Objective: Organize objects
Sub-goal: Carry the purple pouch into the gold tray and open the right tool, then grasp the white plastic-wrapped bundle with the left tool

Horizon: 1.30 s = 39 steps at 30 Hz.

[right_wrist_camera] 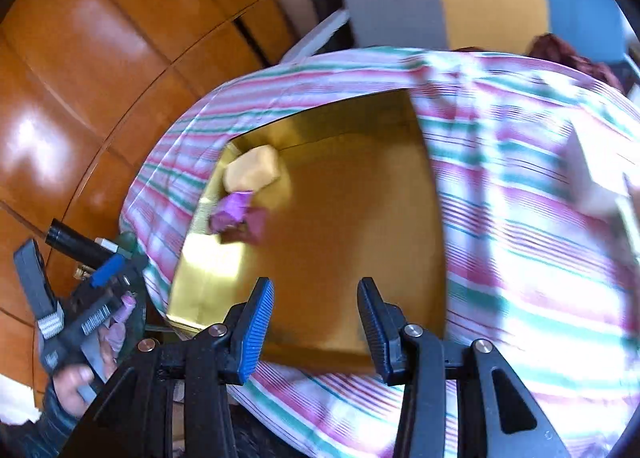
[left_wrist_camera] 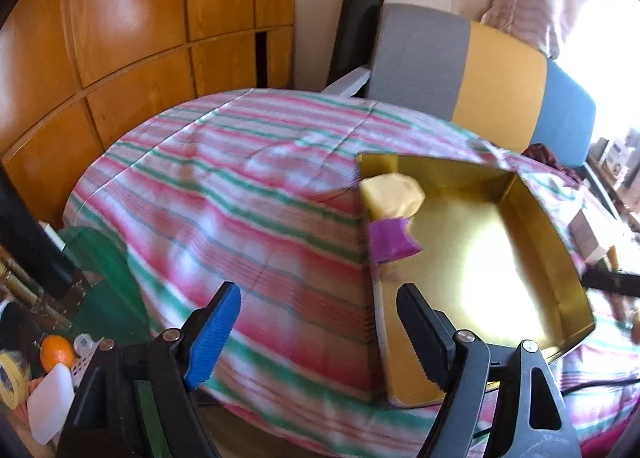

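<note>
Striped cloth [left_wrist_camera: 248, 225] | gold tray [right_wrist_camera: 340, 258]: yellow piece [right_wrist_camera: 252, 171], purple piece [right_wrist_camera: 234, 207] | left tongs [left_wrist_camera: 320, 332] spread, empty | right tongs [right_wrist_camera: 316, 324] parted, empty

The gold tray [right_wrist_camera: 352, 217] on the striped bedcover [left_wrist_camera: 240, 217] has a largely bare floor; only a yellow block [right_wrist_camera: 253, 169] and a purple block [right_wrist_camera: 234, 209] occupy its far left corner, touching each other. Its raised walls obstruct entry from the side; access from above is unobstructed. Left of the tray the bedcover lies bare, bounded by wooden cabinet doors [left_wrist_camera: 132, 37] and a cushioned headboard [left_wrist_camera: 480, 69].
</note>
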Motion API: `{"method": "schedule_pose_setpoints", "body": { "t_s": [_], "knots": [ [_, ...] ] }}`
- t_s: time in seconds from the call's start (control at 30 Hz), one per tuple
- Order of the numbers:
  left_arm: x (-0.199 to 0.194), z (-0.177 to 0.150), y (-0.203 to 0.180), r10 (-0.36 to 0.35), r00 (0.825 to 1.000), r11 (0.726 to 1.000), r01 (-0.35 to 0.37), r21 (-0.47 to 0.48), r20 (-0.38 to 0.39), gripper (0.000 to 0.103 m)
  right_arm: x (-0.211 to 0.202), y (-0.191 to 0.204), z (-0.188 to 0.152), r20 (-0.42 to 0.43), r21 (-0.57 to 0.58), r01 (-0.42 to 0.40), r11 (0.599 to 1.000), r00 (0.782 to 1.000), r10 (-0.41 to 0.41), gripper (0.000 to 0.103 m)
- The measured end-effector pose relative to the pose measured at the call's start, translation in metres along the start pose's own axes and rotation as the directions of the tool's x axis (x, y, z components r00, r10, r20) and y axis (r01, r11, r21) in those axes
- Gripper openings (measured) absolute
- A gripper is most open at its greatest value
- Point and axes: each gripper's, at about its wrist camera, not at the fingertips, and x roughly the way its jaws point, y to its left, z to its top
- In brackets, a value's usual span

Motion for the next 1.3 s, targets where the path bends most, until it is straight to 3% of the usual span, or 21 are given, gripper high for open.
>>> {"method": "schedule_pose_setpoints", "body": {
  "t_s": [0.2,0.33,0.4,0.53,0.6,0.73,0.77,0.83,0.9,0.97,1.0,1.1,1.2,1.23,1.27,1.3],
  "knots": [
    [-0.007,0.019,-0.055,-0.103,0.994,0.99,0.098,0.103,0.042,0.08,-0.07,-0.064,-0.044,0.043,0.075,0.097,0.992,0.994,-0.101,0.044],
    [-0.006,0.028,-0.113,-0.21,0.977,0.953,0.196,0.231,0.041,0.08,-0.121,-0.104,-0.077,0.053,0.139,0.176,0.974,0.981,-0.185,0.044],
    [-0.005,0.029,-0.151,-0.292,0.956,0.913,0.275,0.3,0.014,0.08,-0.145,-0.119,-0.095,0.04,0.155,0.229,0.961,0.971,-0.238,0.044],
    [-0.003,0.022,-0.226,-0.44,0.894,0.807,0.436,0.398,-0.087,0.08,-0.179,-0.132,-0.129,-0.002,0.135,0.307,0.942,0.951,-0.31,0.044],
    [-0.002,0.013,-0.268,-0.508,0.844,0.733,0.529,0.428,-0.173,0.076,-0.191,-0.139,-0.145,-0.029,0.124,0.35,0.929,0.937,-0.349,0.044],
    [-0.009,-0.02,-0.342,-0.59,0.728,0.565,0.682,0.464,-0.35,0.069,-0.212,-0.159,-0.17,-0.055,0.175,0.419,0.891,0.908,-0.416,0.044],
    [-0.012,-0.03,-0.359,-0.604,0.692,0.516,0.718,0.467,-0.396,0.067,-0.221,-0.168,-0.175,-0.048,0.211,0.434,0.876,0.899,-0.435,0.044],
    [-0.016,-0.047,-0.383,-0.612,0.638,0.452,0.767,0.456,-0.467,0.067,-0.234,-0.183,-0.182,-0.033,0.277,0.452,0.848,0.886,-0.462,0.044],
    [-0.02,-0.067,-0.409,-0.617,0.557,0.382,0.83,0.407,-0.556,0.067,-0.241,-0.196,-0.186,-0.023,0.332,0.456,0.826,0.879,-0.476,0.044],
    [-0.024,-0.084,-0.429,-0.607,0.516,0.349,0.856,0.381,-0.604,0.068,-0.244,-0.204,-0.188,-0.021,0.368,0.462,0.807,0.872,-0.49,0.044],
    [-0.027,-0.094,-0.44,-0.596,0.503,0.331,0.864,0.38,-0.626,0.068,-0.245,-0.21,-0.19,-0.02,0.387,0.46,0.799,0.87,-0.492,0.044],
    [-0.027,-0.115,-0.462,-0.564,0.49,0.302,0.872,0.386,-0.665,0.07,-0.245,-0.218,-0.192,-0.019,0.415,0.452,0.79,0.872,-0.49,0.044],
    [-0.02,-0.136,-0.483,-0.533,0.483,0.301,0.876,0.378,-0.694,0.068,-0.244,-0.223,-0.19,-0.016,0.419,0.446,0.791,0.875,-0.484,0.044],
    [-0.014,-0.141,-0.488,-0.521,0.487,0.307,0.873,0.378,-0.701,0.061,-0.243,-0.224,-0.188,-0.015,0.416,0.444,0.794,0.876,-0.482,0.044],
    [-0.008,-0.147,-0.492,-0.507,0.484,0.311,0.874,0.372,-0.713,0.04,-0.241,-0.226,-0.186,-0.017,0.408,0.443,0.798,0.878,-0.479,0.044],
    [-0.004,-0.151,-0.492,-0.5,0.47,0.31,0.881,0.356,-0.728,0.039,-0.238,-0.227,-0.181,-0.024,0.39,0.449,0.804,0.878,-0.478,0.045]
  ]
}}
